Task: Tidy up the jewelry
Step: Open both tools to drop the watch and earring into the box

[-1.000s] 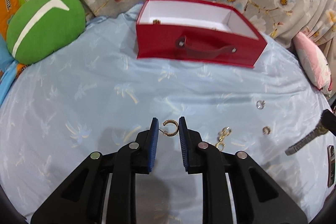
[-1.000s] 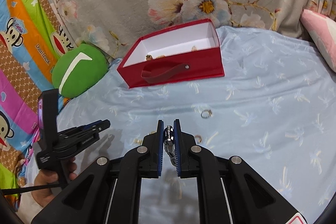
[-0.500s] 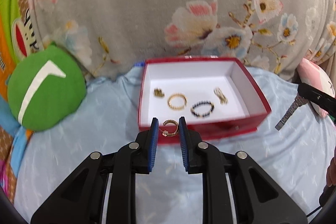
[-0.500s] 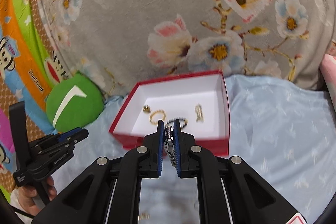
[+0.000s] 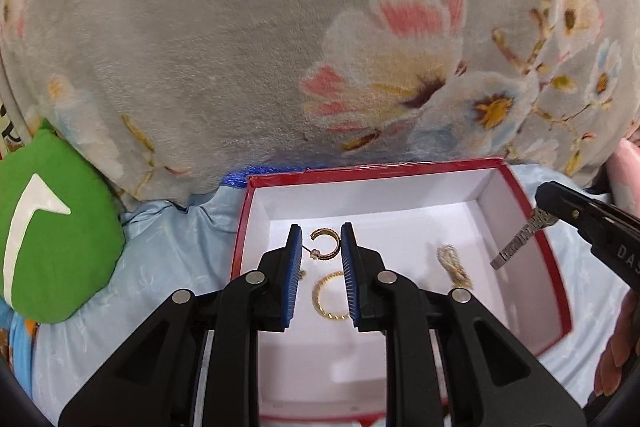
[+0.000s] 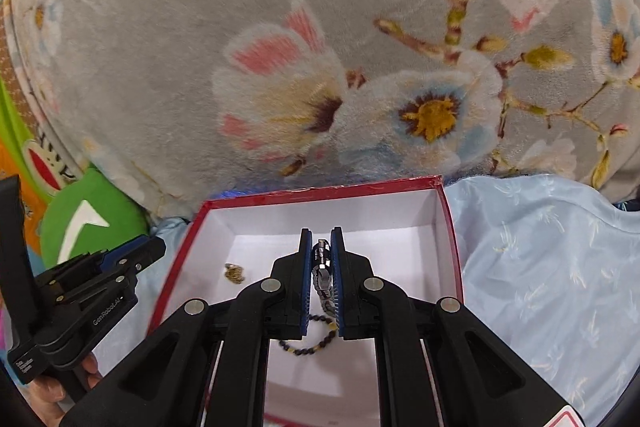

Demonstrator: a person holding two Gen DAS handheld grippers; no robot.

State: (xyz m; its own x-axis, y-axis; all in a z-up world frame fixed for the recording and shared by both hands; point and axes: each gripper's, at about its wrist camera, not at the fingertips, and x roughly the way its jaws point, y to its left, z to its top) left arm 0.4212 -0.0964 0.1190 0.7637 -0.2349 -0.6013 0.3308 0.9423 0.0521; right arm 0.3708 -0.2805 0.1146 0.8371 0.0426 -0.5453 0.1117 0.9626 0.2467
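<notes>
Jewelry is on its way into the red box, and both your grippers are loaded and hanging over its white floor. Your left gripper pinches a gold open-hoop earring between its blue pads, with the earring's post against the left pad. Your right gripper is clamped tight on a silver link chain, which the left camera shows dangling over the box's right wall.

You are at the drop-off step. By my reading, the next move calls for lowering each piece close to the box floor before you spread the jaws, so neither one bounces out. Aim for bare white card, away from what already lies there. The chain hangs close to the right wall, so bring it further inside first.

Count of what sits in the box: one gold ring, one pale twisted gold piece, one dark beaded bracelet and one small gold item near the left wall. That last one is too small to name with confidence; it may be an earring. That makes four pieces inside and two held above.
</notes>
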